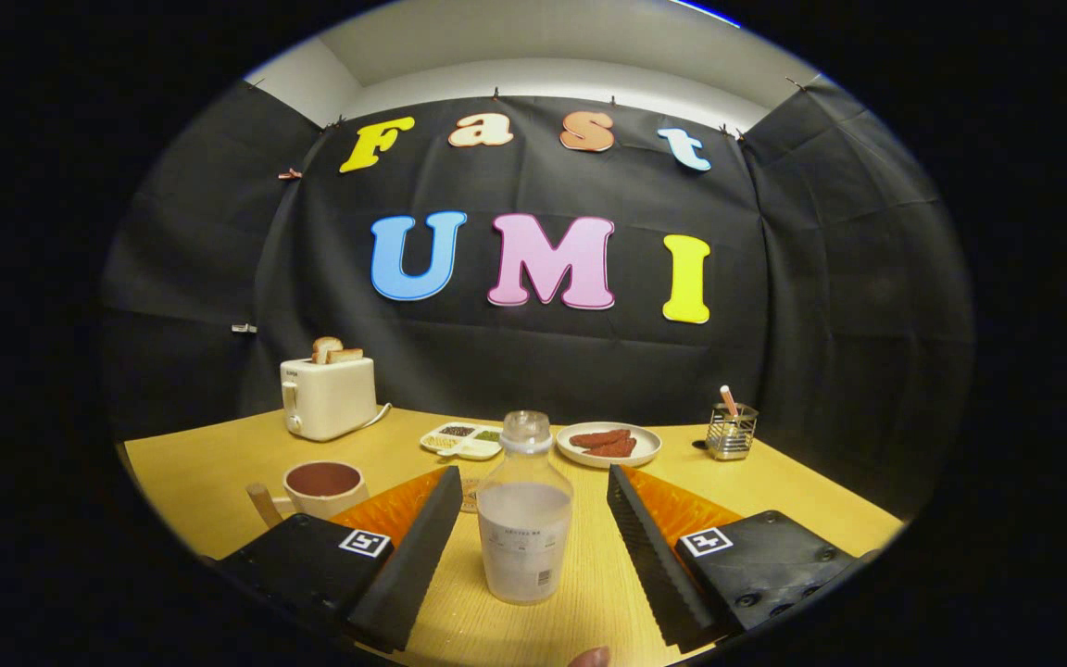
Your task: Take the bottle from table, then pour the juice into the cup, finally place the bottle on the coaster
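The jaws are standing wide apart, and the gripper (526, 547) is flanking one bottle (524, 519) without either finger touching it; a clear gap is showing on both sides. The bottle is standing upright on the wooden table (209, 472), between the two fingers, and is holding pale liquid up to roughly its middle; its cap is clear. One cup (323, 487) is sitting on the table to the left of the left finger and slightly beyond it, with dark contents visible inside. A small round patterned edge, possibly the coaster (470, 494), is showing just behind the left finger beside the bottle; most of it is hidden, so its identity cannot be confirmed. Farther back, one toaster (328, 396) is holding two slices of bread (336, 351). One divided dish (462, 440) is lying near the table's far centre, one plate (609, 444) carrying reddish-brown pieces is lying beside it, and one wire holder (732, 431) is standing to the far right.
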Action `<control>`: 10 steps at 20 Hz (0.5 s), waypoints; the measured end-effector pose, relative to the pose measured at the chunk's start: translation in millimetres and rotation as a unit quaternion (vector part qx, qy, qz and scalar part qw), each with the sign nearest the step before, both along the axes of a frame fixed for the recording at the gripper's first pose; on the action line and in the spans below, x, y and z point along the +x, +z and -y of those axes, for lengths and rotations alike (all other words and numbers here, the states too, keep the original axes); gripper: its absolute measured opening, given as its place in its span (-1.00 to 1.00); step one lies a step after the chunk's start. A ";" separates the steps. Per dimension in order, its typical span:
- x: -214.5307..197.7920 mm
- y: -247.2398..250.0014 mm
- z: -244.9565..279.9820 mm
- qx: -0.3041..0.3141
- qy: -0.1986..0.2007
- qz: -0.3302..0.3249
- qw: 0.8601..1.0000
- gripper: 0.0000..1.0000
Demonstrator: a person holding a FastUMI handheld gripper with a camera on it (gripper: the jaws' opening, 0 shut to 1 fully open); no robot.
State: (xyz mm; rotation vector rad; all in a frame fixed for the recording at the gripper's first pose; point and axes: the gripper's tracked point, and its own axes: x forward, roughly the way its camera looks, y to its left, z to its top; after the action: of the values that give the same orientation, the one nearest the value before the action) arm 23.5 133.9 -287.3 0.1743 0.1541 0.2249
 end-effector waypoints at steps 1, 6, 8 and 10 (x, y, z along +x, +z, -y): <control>-0.2 -10.0 -2.0 0.004 -0.002 -0.007 1.000 0.94; 7.3 -36.1 -12.3 0.006 -0.005 -0.016 1.000 0.95; 14.0 -40.2 -13.6 0.009 -0.010 -0.016 1.000 0.95; 19.4 -43.2 -14.7 0.014 -0.014 -0.017 1.000 0.95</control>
State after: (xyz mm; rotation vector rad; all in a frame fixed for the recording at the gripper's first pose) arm 42.8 148.6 -330.6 0.2076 0.1824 0.1970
